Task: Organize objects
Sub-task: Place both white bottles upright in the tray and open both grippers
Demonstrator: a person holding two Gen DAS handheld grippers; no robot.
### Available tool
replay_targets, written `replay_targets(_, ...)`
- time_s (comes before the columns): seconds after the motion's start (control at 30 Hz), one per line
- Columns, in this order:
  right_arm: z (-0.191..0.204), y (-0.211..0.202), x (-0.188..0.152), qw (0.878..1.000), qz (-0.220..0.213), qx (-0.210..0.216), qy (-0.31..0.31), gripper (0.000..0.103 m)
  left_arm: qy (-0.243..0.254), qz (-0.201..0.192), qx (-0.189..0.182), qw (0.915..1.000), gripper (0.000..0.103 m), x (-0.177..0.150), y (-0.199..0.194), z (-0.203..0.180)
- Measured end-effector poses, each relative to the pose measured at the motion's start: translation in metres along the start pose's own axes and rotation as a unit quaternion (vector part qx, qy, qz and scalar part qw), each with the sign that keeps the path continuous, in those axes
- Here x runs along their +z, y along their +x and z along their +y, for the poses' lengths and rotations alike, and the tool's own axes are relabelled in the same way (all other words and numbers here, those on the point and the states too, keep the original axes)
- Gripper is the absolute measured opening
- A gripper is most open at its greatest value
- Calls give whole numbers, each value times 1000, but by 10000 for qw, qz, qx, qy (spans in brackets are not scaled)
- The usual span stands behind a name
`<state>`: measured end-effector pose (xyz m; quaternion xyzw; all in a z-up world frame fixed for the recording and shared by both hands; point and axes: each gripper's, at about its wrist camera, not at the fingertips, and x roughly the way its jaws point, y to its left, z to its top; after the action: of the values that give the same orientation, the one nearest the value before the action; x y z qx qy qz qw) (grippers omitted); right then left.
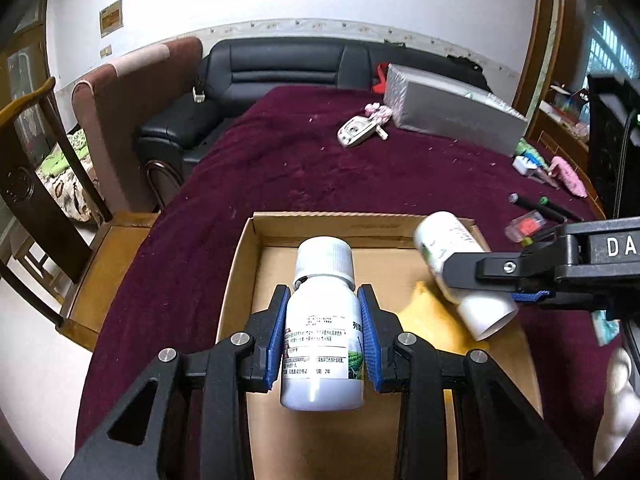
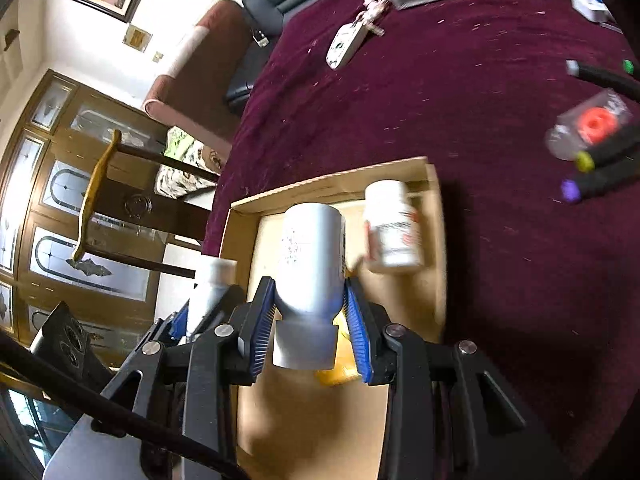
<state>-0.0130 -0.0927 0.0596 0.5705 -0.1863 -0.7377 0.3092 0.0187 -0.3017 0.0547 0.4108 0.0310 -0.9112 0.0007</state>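
Left gripper (image 1: 324, 336) and right gripper (image 2: 310, 320) angled down over the cardboard box (image 1: 256, 276), each clamped on a bottle.

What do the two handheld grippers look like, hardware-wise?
Both match: the left gripper and right gripper have black angular linkage frames with silver round pivot bolts and blue ribbed pads. The right one's body carries white letters "DA". A black cable runs beside it.

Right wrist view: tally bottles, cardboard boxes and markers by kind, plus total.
White bottles: 3
Cardboard box: 1
Markers: 4
Total: 8
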Motion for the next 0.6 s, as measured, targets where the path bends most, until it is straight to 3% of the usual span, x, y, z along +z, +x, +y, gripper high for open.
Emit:
replay_targets(0.27,16,42,12,9997,245,-68,-21,33,-163,206,-53,9996,29,0,18,12)
replay_targets(0.6,10,51,19,9996,220,-185,2,33,-337,285,50,9990,30,4,26,17)
